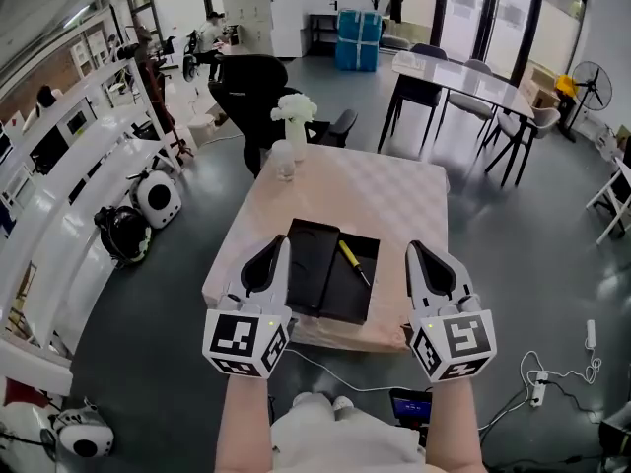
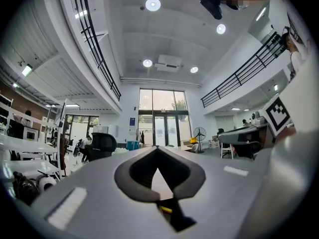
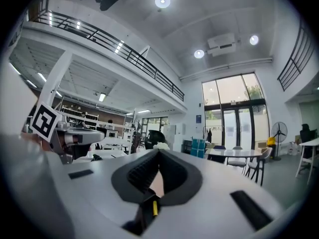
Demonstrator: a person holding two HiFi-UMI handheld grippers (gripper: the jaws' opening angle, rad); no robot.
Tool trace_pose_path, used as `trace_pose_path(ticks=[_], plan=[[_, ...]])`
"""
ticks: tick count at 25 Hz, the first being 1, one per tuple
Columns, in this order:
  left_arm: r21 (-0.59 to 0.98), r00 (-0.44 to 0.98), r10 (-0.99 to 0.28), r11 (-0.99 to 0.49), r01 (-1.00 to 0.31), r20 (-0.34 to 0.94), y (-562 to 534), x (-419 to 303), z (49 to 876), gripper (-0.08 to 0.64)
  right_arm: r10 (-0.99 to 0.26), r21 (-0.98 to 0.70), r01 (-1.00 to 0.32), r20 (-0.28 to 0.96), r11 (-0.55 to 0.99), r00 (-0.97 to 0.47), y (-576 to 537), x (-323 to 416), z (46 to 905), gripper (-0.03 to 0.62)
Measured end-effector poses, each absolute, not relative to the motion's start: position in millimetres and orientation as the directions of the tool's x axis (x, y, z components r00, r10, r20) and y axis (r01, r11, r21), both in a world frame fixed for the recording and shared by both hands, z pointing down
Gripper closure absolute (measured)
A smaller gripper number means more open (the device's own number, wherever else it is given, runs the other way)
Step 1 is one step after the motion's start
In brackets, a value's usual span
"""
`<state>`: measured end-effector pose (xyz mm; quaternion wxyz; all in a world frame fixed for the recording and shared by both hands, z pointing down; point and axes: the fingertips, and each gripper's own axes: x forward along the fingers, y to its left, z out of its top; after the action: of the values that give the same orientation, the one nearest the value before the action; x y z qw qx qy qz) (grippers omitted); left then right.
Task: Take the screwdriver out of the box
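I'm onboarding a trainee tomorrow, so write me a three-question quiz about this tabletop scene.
1. True or false: the yellow-handled screwdriver lies in the open black box.
2. Which stands farther from the person: (a) the white vase of white flowers, or (b) the box?
3. Fill in: the left tongs and the right tongs are both ____.
Key: 1 true; 2 a; 3 shut.
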<state>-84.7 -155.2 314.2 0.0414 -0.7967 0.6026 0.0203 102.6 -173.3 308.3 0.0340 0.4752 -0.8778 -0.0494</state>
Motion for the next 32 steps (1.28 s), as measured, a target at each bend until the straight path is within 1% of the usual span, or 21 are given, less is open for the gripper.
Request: trace_pose_path(ticks=[8,9,10,12,15,16,18,22,32], plan=[[-0.030,0.286,-0.956,-0.284,-0.958,-0.065,-192.6,-99.2,322.7,0.554,-0.845,0.109,-0.838,0.043,0.534,-0.533,-208.8,94.2,317.7,0.582],[-0.030,0.292,-0.954,-0.290,-0.956,-0.065,-197.3,-100.2,322.2,0.554,-0.843,0.109,-0.837,0.048,0.537,-0.535,-212.4,92.4,317.3,0.555],[-0.029,0.298,-0.952,-0.297,-0.955,-0.066,-202.2,-101.1,321.4,0.554,-0.841,0.109,-0.834,0.054,0.541,-0.538,-216.1,90.0,317.0,0.482],[-0.028,0.310,-0.948,-0.309,-0.951,-0.067,-212.9,-103.8,320.2,0.554,-0.837,0.106,-0.831,0.065,0.547,-0.543,-224.7,84.2,316.9,0.424],[-0.029,0.328,-0.942,-0.327,-0.945,-0.069,-227.5,-110.0,319.1,0.554,-0.839,0.091,-0.834,0.072,0.544,-0.539,-238.6,74.4,318.2,0.284],[-0.027,0.333,-0.940,-0.331,-0.943,-0.071,-231.7,-112.9,319.1,0.554,-0.843,0.090,-0.838,0.072,0.538,-0.534,-242.6,71.2,318.9,0.263],[-0.022,0.341,-0.937,-0.341,-0.940,-0.072,-239.2,-119.1,319.9,0.554,-0.850,0.093,-0.845,0.075,0.527,-0.522,-249.1,65.5,320.3,0.254],[-0.008,0.356,-0.932,-0.356,-0.934,-0.062,-250.9,-128.9,325.4,0.554,-0.856,0.099,-0.851,0.098,0.517,-0.508,-257.8,57.1,327.8,0.255],[0.022,0.389,-0.921,-0.389,-0.921,-0.008,-280.0,-146.0,355.0,0.554,-0.846,0.084,-0.859,0.242,0.506,-0.475,-280.6,44.7,378.9,0.256]])
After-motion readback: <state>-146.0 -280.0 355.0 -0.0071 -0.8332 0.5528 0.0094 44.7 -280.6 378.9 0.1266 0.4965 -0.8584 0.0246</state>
